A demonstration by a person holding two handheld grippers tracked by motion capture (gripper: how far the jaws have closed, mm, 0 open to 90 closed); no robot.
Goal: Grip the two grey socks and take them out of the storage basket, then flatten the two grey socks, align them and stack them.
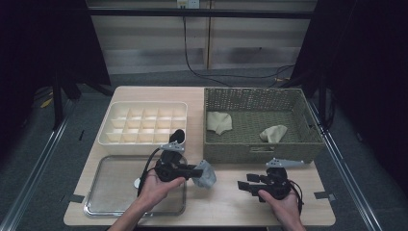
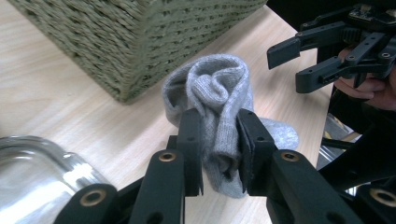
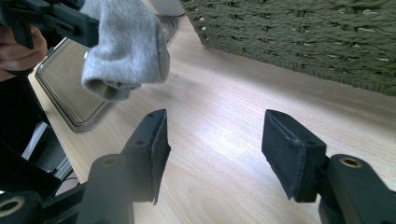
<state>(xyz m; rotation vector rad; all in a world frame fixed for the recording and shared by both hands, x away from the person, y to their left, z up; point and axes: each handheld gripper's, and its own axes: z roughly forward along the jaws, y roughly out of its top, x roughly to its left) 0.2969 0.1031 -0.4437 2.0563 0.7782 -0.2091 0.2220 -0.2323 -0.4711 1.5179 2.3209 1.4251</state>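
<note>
A rolled grey sock (image 1: pixel 206 175) hangs just above the wooden table, in front of the woven basket (image 1: pixel 226 152). My left gripper (image 1: pixel 198 172) is shut on it; in the left gripper view both pads squeeze the grey sock (image 2: pixel 223 100) near its lower end. The same grey sock (image 3: pixel 125 46) shows at the top left of the right gripper view. My right gripper (image 1: pixel 245 185) sits to the right of the sock, apart from it, jaws spread with nothing between them. Two beige socks (image 1: pixel 219 121) (image 1: pixel 274 133) lie inside the basket.
A cream divided organiser (image 1: pixel 109 140) stands at the back left. A shiny metal tray (image 1: pixel 115 202) lies at the front left under the left forearm. The basket's front wall is close behind both grippers. Bare tabletop (image 1: pixel 226 202) lies between the hands.
</note>
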